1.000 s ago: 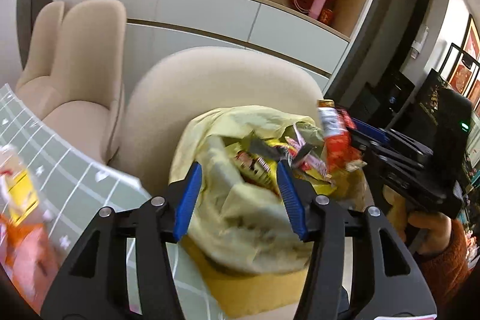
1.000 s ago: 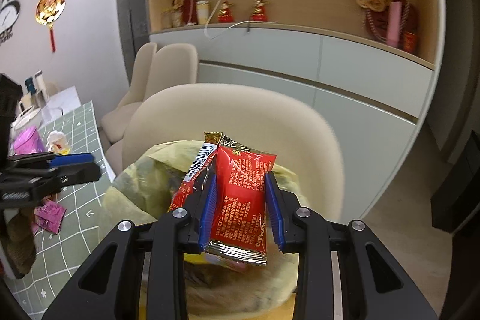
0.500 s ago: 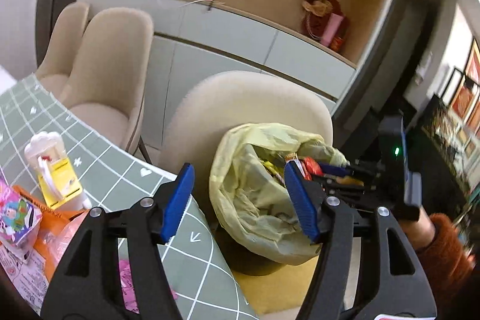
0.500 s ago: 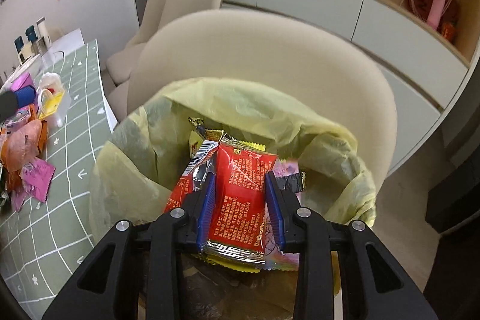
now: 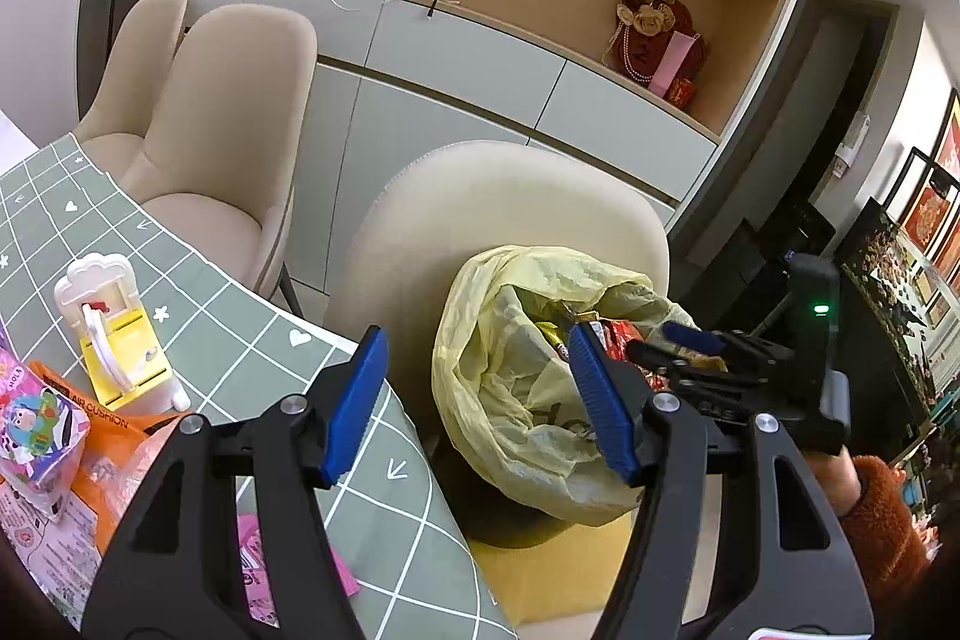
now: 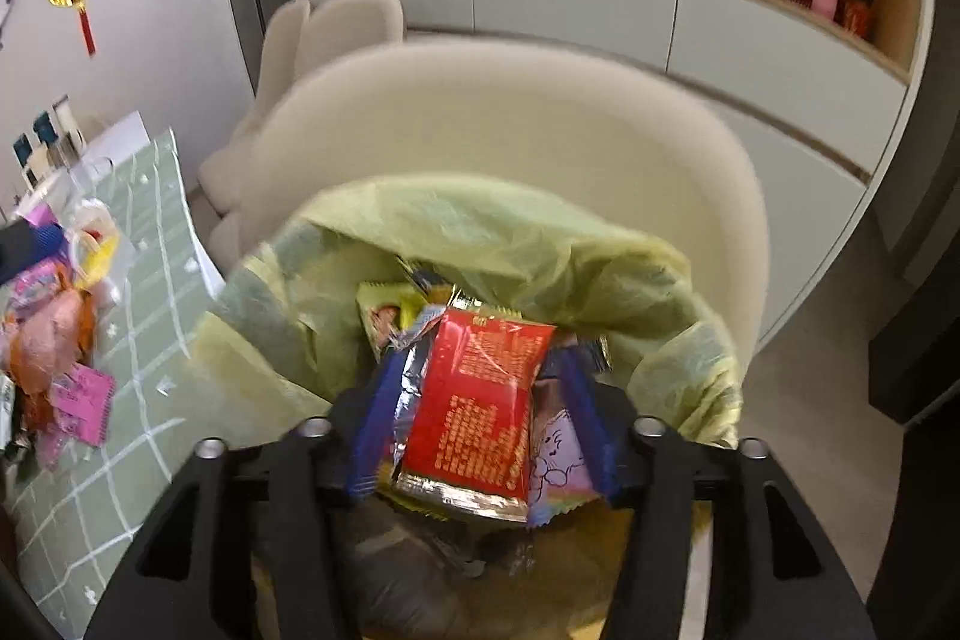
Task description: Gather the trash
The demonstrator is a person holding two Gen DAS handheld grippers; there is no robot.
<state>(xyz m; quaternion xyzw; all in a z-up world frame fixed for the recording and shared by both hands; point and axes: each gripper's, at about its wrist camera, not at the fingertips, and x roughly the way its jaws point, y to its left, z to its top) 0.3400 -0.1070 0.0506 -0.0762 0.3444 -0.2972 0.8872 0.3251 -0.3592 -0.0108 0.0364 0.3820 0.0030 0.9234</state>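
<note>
While the right gripper [image 6: 480,418] hangs inside the mouth of the crinkled yellow plastic trash bag [image 6: 510,244] on a beige upholstered chair [image 6: 510,112], its blue pads look parted, the glossy red foil snack wrapper [image 6: 480,400] lying loose between them. A clean drop likely means spreading wide and lifting straight up, clear of the bag's rim. The left gripper [image 5: 480,400] is spread open and empty, between the bag and the green grid-patterned tablecloth [image 5: 240,340], where more wrappers wait.
</note>
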